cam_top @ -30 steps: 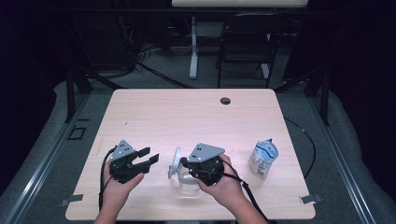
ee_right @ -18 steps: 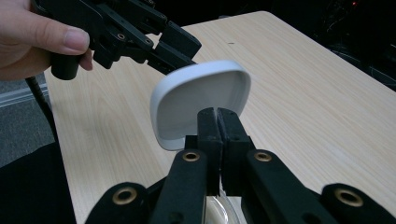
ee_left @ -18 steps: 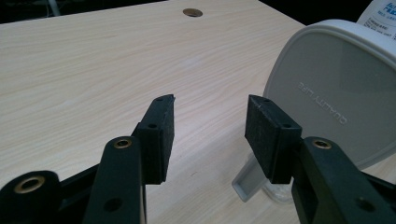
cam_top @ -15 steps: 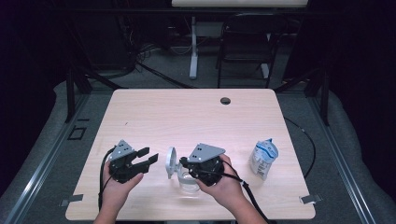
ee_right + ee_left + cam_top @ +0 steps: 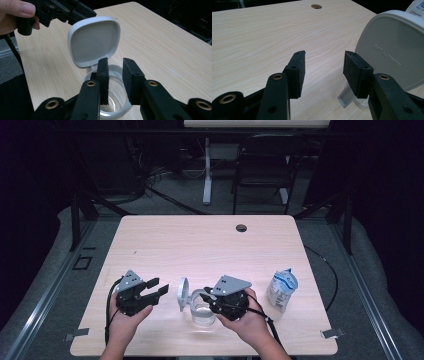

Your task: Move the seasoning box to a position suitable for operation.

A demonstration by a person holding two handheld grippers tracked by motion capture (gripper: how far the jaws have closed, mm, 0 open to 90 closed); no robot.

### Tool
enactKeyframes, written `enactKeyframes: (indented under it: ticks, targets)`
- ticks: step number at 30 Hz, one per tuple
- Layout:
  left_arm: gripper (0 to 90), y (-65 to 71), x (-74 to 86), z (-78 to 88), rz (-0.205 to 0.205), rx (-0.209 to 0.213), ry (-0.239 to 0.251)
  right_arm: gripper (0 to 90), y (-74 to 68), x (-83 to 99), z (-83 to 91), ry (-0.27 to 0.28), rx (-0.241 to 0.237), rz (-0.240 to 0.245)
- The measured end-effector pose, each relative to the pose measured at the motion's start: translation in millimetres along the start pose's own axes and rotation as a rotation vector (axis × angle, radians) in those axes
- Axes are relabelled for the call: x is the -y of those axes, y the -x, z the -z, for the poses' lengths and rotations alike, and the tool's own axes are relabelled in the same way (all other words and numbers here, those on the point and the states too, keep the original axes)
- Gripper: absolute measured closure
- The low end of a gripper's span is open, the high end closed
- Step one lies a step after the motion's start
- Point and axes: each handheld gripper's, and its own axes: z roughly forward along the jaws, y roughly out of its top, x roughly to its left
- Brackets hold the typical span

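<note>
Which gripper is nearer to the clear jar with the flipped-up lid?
Right. The right gripper sits over the jar, its jaws, which have just been opening, parted at the rim with nothing pressed between them. The left gripper stands apart, open, beyond the raised lid.

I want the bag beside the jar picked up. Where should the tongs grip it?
Grip the bag at its pinched top, coming from above: it stands upright and apart from the jar, and the body below looks too wide and soft to hold well.
</note>
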Motion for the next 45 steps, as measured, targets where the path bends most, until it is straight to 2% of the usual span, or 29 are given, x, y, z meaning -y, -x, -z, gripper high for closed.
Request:
enactKeyframes:
  ticks: [9,16,20,24,35,45]
  targets:
    - [52.6,-0.5,0.6,-0.9,-0.003,0.000,-0.004,64.5,7.8,13.9,9.4,0.003,0.041,-0.030]
    - [52.3,-1.0,1.1,-0.7,0.004,0.000,0.000,57.1,14.4,23.7,18.4,0.020,0.048,-0.053]
    - [52.3,-2.1,1.7,-0.3,0.007,-0.001,0.000,56.4,16.4,29.2,23.2,0.017,0.063,-0.054]
    - [52.3,-2.7,2.6,-0.9,0.014,-0.003,0.000,56.4,20.6,39.3,31.4,0.021,0.076,-0.082]
    - [52.2,-3.8,5.1,-1.1,0.014,-0.004,-0.007,55.1,29.3,57.3,49.2,0.026,0.113,-0.119]
    - [52.0,-5.9,5.8,0.7,0.022,-0.012,-0.003,54.5,34.9,83.1,70.8,0.027,0.164,-0.149]
